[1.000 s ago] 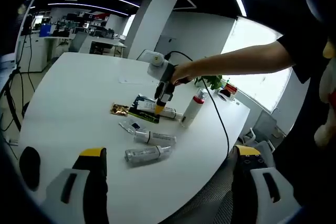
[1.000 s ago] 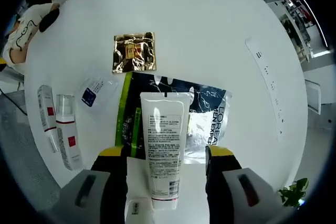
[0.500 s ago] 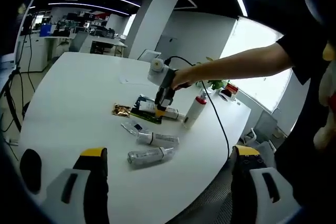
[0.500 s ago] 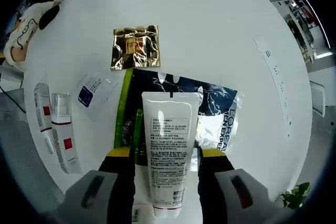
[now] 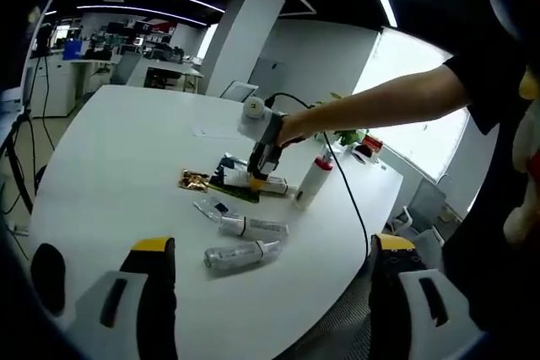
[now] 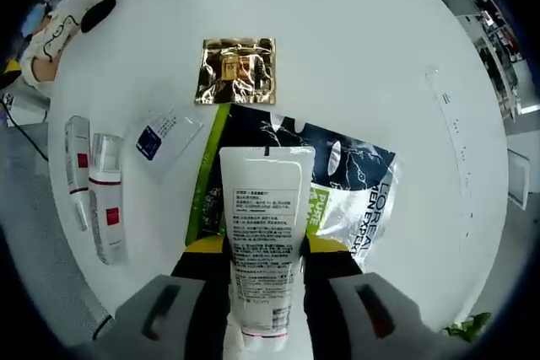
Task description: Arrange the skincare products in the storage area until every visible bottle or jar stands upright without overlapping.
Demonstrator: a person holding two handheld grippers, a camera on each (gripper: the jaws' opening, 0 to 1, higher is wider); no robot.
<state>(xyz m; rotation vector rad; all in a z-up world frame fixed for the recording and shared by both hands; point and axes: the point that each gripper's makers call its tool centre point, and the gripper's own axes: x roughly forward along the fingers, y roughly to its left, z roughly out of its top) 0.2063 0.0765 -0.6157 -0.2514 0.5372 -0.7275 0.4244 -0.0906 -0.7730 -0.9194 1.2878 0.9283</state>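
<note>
In the right gripper view, the right gripper [image 6: 264, 250] sat at the lower centre of the frame with its yellow-tipped jaws pressed against both sides of a white tube [image 6: 265, 242]. The tube lay lengthwise between the jaws, its crimped end toward the centre of the frame and its cap end toward the bottom edge. Beneath the tube lay a dark sachet [image 6: 337, 183] with a green strip; lettering on it was partly legible only. A gold foil packet [image 6: 237, 71] lay above it, just apart. A small clear sachet with a blue label [image 6: 166, 135] lay at centre left. Two slim bottles with red labels [image 6: 94, 191] lay on their sides at the left edge of the white table [image 6: 363, 48], side by side.

In the left gripper view, the left gripper [image 5: 270, 292] stood at the bottom of the frame with jaws spread wide, nothing between them. The right gripper [image 5: 258, 170] appeared at centre, held by a person's hand [image 5: 291, 126], its tips down on the tube, which was too small there to detail. A white bottle with a red cap [image 5: 310, 178] stood upright just right of it. Two bottles [image 5: 245, 238] lay on their sides nearer the camera. No storage container could be made out on the table [image 5: 118, 158].
</note>
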